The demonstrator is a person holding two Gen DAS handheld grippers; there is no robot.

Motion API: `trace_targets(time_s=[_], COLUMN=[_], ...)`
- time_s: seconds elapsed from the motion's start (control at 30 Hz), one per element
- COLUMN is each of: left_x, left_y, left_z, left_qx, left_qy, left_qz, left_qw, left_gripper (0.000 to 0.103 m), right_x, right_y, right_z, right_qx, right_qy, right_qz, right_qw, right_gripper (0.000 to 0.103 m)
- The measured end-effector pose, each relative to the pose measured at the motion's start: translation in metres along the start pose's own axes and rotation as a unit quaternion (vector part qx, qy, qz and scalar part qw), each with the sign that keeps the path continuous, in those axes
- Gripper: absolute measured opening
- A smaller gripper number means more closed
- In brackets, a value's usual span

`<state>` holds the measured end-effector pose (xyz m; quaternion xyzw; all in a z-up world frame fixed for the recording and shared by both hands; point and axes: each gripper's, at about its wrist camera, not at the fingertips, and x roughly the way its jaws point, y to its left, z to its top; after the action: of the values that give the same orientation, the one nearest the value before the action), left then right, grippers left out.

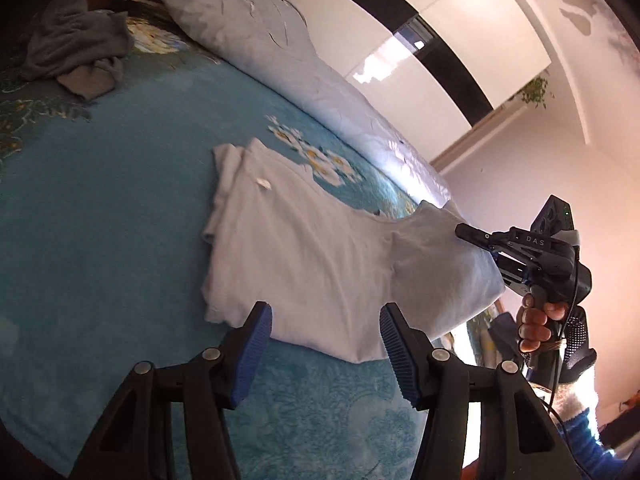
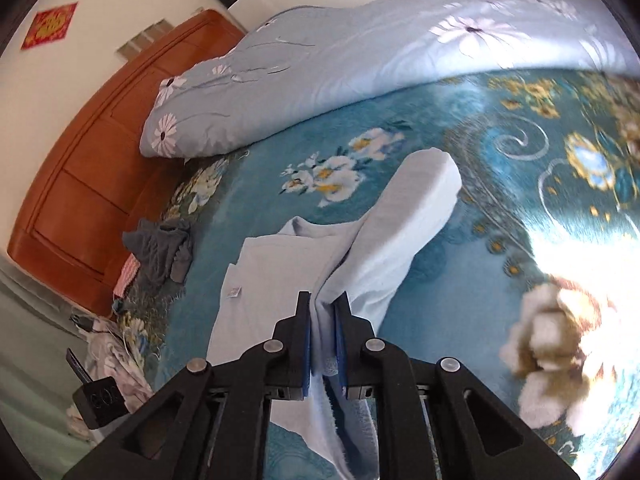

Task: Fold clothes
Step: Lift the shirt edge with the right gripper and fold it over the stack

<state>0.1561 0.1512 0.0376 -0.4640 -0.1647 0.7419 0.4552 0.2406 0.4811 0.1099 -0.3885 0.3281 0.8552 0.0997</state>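
Observation:
A white T-shirt (image 1: pixel 304 248) lies partly folded on the teal flowered bedspread (image 1: pixel 100 220). In the right wrist view my right gripper (image 2: pixel 322 312) is shut on a bunched edge of the shirt (image 2: pixel 272 272), and the cloth rises from the bed into the jaws and hangs below them. The left wrist view shows that right gripper (image 1: pixel 472 236) at the shirt's raised right side, with a hand (image 1: pixel 536 320) on its handle. My left gripper (image 1: pixel 326 344) stands open just short of the shirt's near edge, with nothing between its blue pads (image 1: pixel 256 344).
A crumpled grey garment (image 1: pixel 76 48) (image 2: pixel 160 248) lies near the head of the bed. A rolled pale blue flowered quilt (image 1: pixel 240 20) (image 2: pixel 320 80) runs along the far side. A wooden headboard (image 2: pixel 80 168) stands at the left, with more cloth piled beside the bed (image 2: pixel 116 360).

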Motion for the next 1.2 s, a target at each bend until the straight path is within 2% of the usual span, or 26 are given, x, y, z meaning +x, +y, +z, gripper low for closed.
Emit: trace_targets(time_s=[0.1,0.17,0.27,0.33,0.37,0.47,0.63,0.73,0.87,0.97,1.07,1.2], left_x=[-0.027,-0.040,-0.053,-0.058,-0.061,-0.068,-0.056,-0.032,0.021,0.060,0.092,0.101], left_y=[0.019,0.031,0.049,0.061,0.066,0.075,0.073,0.052,0.017,-0.003,-0.007,-0.010], left_z=[0.005,0.005,0.004,0.001,-0.001,-0.005,0.005,0.014,0.023,0.022,0.018,0.016], left_qx=[-0.026,-0.042,-0.066,-0.086,-0.093,-0.095,-0.095,-0.063,-0.020,0.002,0.008,0.003], left_qy=[-0.030,-0.042,-0.057,-0.058,-0.056,-0.057,-0.046,-0.020,0.033,0.075,0.106,0.094], left_qz=[-0.004,-0.006,0.001,0.005,0.007,0.019,0.003,-0.013,-0.027,-0.018,0.009,-0.003], left_qw=[0.9992,0.9982,0.9962,0.9946,0.9941,0.9936,0.9944,0.9977,0.9989,0.9970,0.9943,0.9955], left_gripper=[0.061,0.061,0.061,0.061,0.061,0.061,0.061,0.061,0.064,0.065,0.065,0.065], right_x=[0.017,0.035,0.080,0.119,0.134,0.142,0.104,0.084,0.066,0.058,0.052,0.045], right_y=[0.055,0.089,0.132,0.151,0.155,0.160,0.140,0.117,0.068,0.042,0.023,0.000], right_z=[0.012,0.014,0.003,-0.013,-0.021,-0.031,-0.019,-0.017,-0.032,-0.043,-0.052,-0.063], right_qx=[-0.056,-0.086,-0.126,-0.152,-0.153,-0.154,-0.145,-0.136,-0.079,-0.056,-0.051,-0.036], right_qy=[0.010,0.023,0.057,0.091,0.107,0.111,0.071,0.052,0.044,0.047,0.048,0.042], right_qz=[-0.006,-0.002,-0.013,-0.033,-0.030,-0.012,-0.028,-0.047,-0.047,-0.049,-0.053,-0.038], right_qw=[0.998,0.996,0.990,0.984,0.982,0.982,0.986,0.988,0.995,0.996,0.996,0.998], right_gripper=[0.011,0.006,0.006,0.006,0.006,0.006,0.006,0.006,0.010,0.015,0.021,0.023])
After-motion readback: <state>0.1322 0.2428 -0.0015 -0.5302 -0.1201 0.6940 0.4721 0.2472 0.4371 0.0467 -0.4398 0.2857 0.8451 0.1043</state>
